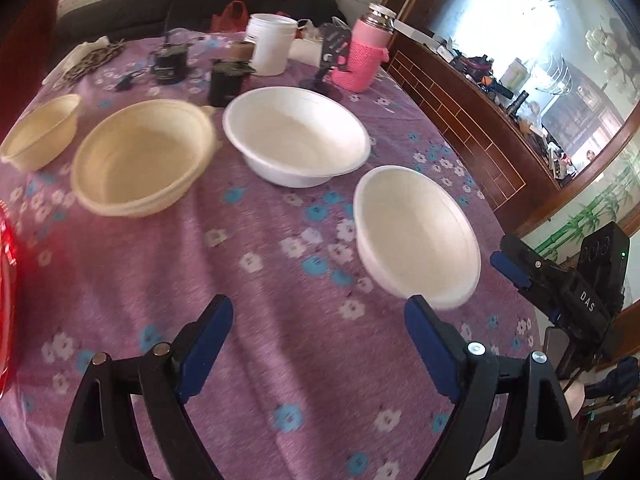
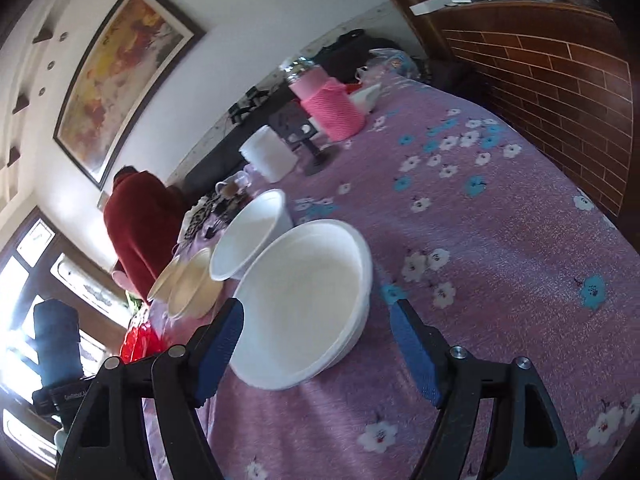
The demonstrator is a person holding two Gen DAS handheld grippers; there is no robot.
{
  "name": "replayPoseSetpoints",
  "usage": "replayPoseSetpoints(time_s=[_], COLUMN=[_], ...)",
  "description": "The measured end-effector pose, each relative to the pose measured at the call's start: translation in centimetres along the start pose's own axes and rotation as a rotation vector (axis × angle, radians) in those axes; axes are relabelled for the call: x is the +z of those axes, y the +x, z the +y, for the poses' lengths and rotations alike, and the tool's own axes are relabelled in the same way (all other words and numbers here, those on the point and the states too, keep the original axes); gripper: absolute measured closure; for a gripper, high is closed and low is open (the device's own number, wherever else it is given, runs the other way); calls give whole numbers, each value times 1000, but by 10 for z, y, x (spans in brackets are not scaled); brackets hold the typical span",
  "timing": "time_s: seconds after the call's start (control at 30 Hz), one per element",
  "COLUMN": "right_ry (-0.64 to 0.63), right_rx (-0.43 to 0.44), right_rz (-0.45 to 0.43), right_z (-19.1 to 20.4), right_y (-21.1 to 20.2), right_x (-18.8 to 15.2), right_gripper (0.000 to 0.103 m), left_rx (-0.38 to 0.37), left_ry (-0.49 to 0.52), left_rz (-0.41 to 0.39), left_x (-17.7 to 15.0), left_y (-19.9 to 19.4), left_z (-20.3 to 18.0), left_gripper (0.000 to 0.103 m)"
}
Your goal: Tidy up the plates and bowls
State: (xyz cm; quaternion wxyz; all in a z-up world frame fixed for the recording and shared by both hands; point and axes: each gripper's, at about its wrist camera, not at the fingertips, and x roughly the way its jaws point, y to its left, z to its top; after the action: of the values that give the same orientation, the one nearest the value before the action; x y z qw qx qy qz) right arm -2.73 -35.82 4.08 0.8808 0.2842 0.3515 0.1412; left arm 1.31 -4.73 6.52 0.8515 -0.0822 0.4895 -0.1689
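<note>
Several bowls stand on the purple flowered tablecloth (image 1: 248,300). In the left wrist view a small cream bowl (image 1: 40,132) is at far left, a large cream bowl (image 1: 144,156) beside it, a large white bowl (image 1: 296,136) in the middle and a smaller white bowl (image 1: 416,236) at right. My left gripper (image 1: 318,340) is open and empty, its right finger just short of the smaller white bowl. The right gripper (image 1: 516,266) shows at the right, beside that bowl. In the right wrist view my right gripper (image 2: 318,344) is open around the near white bowl (image 2: 304,304); the other white bowl (image 2: 252,236) and the cream bowls (image 2: 188,284) lie beyond.
A pink knit-covered flask (image 1: 366,50), a white tub (image 1: 270,44), dark jars (image 1: 224,80) and small clutter stand at the table's far side. A red object (image 1: 6,280) is at the left edge. A wooden brick-pattern counter (image 1: 472,136) runs along the right. A person in red (image 2: 140,224) stands beyond the table.
</note>
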Motion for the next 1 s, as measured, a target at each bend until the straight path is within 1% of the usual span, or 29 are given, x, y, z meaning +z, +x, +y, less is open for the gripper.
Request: replayPoseSetpoints(time_s=[0.13, 0.17, 0.2, 0.23, 0.27, 0.3, 0.33, 0.4, 0.47, 0.57, 0.63, 0.73, 0.77, 0.8, 0.87, 0.97, 1.0], right_ry=[6, 3, -3, -11, -21, -30, -37, -42, -42, -33, -37, -54, -59, -62, -80, -98, -101], right_rx=[-27, -35, -45, -55, -65, -78, -94, -109, -132, -135, -136, -135, -130, -120, -114, -99, -91], right_rz=[18, 24, 30, 37, 44, 54, 66, 92, 119, 141, 145, 154, 157, 161, 162, 166, 170], right_z=[-5, -4, -3, -2, 0, 0, 1, 1, -1, -4, -4, 0, 2, 5, 12, 21, 24], right_y=[18, 25, 31, 37, 43, 49, 54, 64, 74, 81, 82, 82, 81, 79, 75, 69, 68], right_x=[5, 7, 8, 9, 11, 12, 13, 14, 14, 13, 12, 10, 8, 7, 4, -3, -5], right_gripper=[23, 23, 23, 23, 25, 31, 36, 52, 62, 66, 68, 75, 78, 79, 81, 81, 81], left_rx=[-13, -19, -20, -17, -16, -20, -25, -33, -36, -40, -35, -46, -56, -60, -20, -27, -33], left_ry=[-13, -20, -29, -39, -48, -58, -66, -80, -80, -82, -78, -70, -64, -56, -37, -55, -63], left_rz=[46, 54, 61, 71, 81, 91, 98, 109, 108, 113, 104, 108, 109, 106, 85, 43, 34], left_x=[12, 15, 18, 22, 25, 27, 28, 30, 31, 30, 30, 30, 30, 29, 26, 19, 17], left_y=[33, 42, 49, 58, 65, 71, 76, 85, 90, 97, 98, 99, 98, 96, 88, 69, 63], left_z=[-14, -16, -17, -17, -17, -17, -17, -18, -21, -23, -25, -30, -32, -33, -33, -25, -22], left_gripper=[17, 21, 29, 34, 42, 49, 52, 52, 52, 52, 53, 53, 55, 64, 71, 76, 76])
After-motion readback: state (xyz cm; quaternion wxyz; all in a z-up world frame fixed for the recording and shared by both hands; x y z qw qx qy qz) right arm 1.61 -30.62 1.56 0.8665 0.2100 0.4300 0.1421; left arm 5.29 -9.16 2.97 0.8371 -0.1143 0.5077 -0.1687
